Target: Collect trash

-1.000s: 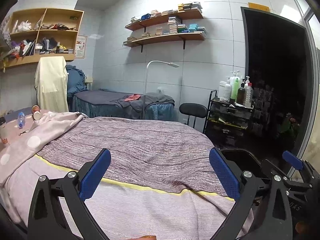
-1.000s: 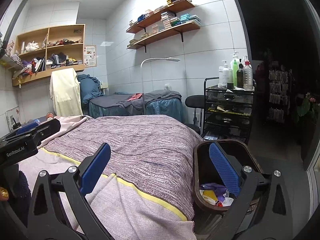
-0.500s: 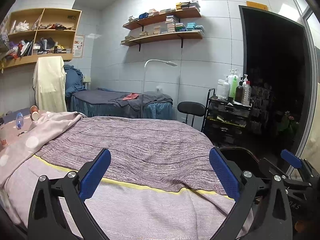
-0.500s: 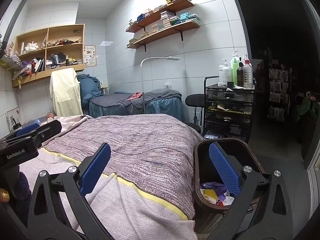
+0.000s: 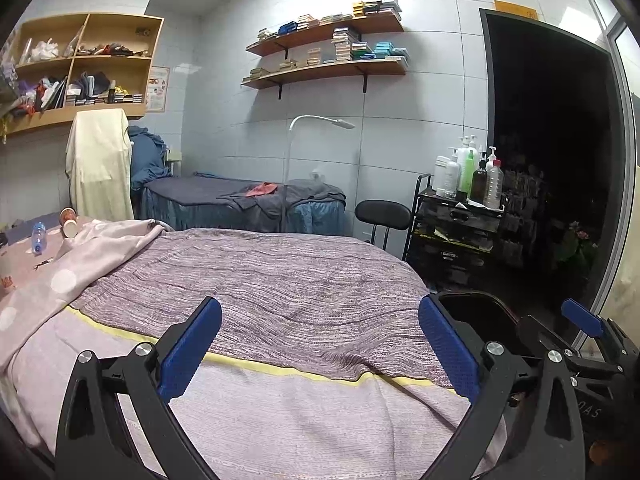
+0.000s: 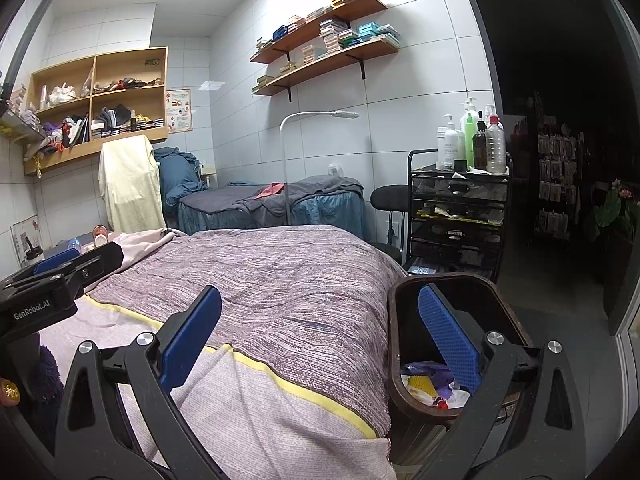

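A dark brown trash bin (image 6: 460, 292) stands at the bed's right side with several coloured scraps (image 6: 428, 384) in its bottom; its rim also shows in the left wrist view (image 5: 472, 300). My left gripper (image 5: 320, 348) is open and empty above the purple bedspread (image 5: 280, 280). My right gripper (image 6: 320, 340) is open and empty, its right finger over the bin. A plastic bottle (image 5: 38, 237) and paper cups (image 5: 69, 222) lie at the bed's far left.
A black trolley (image 6: 460, 208) with bottles stands behind the bin beside a black stool (image 6: 390, 200). A second bed (image 5: 240, 200) and a floor lamp (image 5: 320, 122) stand at the back wall. A dark doorway (image 5: 552, 160) opens on the right.
Both views have shifted slightly; the left gripper has eased forward and a little right over the bed. Both grippers stay open and empty.
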The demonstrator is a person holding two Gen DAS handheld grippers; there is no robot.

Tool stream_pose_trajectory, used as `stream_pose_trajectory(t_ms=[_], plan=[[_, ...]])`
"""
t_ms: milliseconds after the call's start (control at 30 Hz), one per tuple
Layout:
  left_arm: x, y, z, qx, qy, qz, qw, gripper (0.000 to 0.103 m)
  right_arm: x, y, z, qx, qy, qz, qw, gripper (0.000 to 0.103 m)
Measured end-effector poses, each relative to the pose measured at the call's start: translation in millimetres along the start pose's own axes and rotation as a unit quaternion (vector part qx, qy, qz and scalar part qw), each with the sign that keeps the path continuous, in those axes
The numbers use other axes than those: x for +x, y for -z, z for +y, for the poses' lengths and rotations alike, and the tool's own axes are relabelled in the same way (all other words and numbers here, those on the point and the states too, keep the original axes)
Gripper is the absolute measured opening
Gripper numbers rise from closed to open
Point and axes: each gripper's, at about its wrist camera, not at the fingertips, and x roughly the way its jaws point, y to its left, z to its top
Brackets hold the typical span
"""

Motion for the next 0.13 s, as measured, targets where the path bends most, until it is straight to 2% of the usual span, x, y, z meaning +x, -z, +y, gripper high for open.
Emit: stream_pose_trajectory(t_ms=[133], plan=[[-0.1,-0.1,-0.2,0.001,-0.003,0.001,1.0,0.097,1.0,1.6,-0.1,0.004,-0.001,0.002,1.0,0.097]])
